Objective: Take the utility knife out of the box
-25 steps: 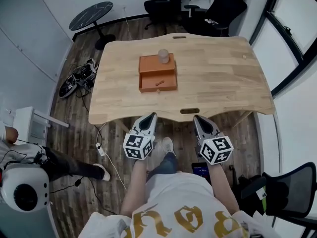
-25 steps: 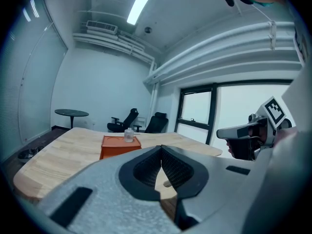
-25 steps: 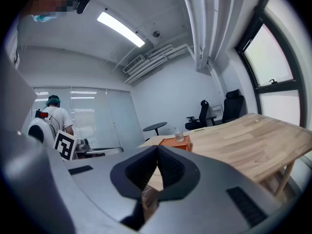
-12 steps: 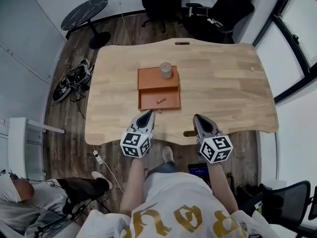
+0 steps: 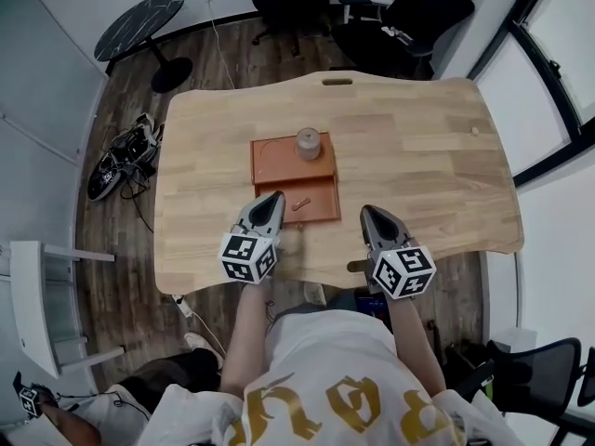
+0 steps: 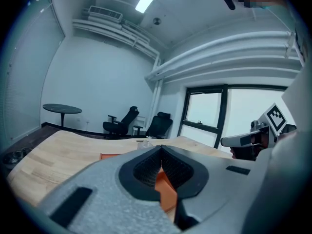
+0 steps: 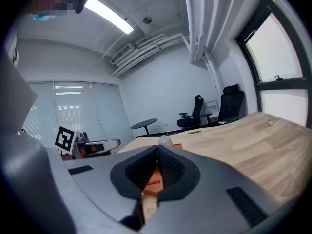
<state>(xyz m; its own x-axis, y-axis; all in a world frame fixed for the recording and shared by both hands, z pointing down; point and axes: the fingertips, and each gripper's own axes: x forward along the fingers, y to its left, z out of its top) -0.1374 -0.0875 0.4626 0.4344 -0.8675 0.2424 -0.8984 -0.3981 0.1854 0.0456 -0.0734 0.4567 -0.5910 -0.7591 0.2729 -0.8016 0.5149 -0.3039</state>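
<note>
1. Since the earlier frames, both grippers have come forward from short of the near edge to above the light wooden table [image 5: 418, 165]. The person in the white shirt stands closer to it.
2. At the far left, a round black side table [image 5: 139, 24] stands on the dark wood floor. A tangle of dark cables [image 5: 119, 156] lies on the floor nearer the table's left edge.
3. The grey left gripper [image 5: 273, 197], which carries a marker cube, has its jaws closed together with nothing between them. Its tip is at the near-left corner of the box, and whether it touches the box cannot be told.
4. The flat orange rectangular box [image 5: 279, 161] lies near the middle of the table. Its far half is covered and its near half is an open compartment.
5. The small orange-brown utility knife [image 5: 299, 203] lies tilted in that open near compartment, just right of the left gripper's tip. Neither gripper holds it.
6. A small translucent jar [image 5: 308, 143] stands upright on the covered far half of the box.
7. The grey right gripper [image 5: 370, 213] is over bare table to the right of the box, apart from it. Its jaws are also pressed together and empty.
8. Black office chairs [image 5: 409, 17] stand beyond the far edge of the table, towards the right.
</note>
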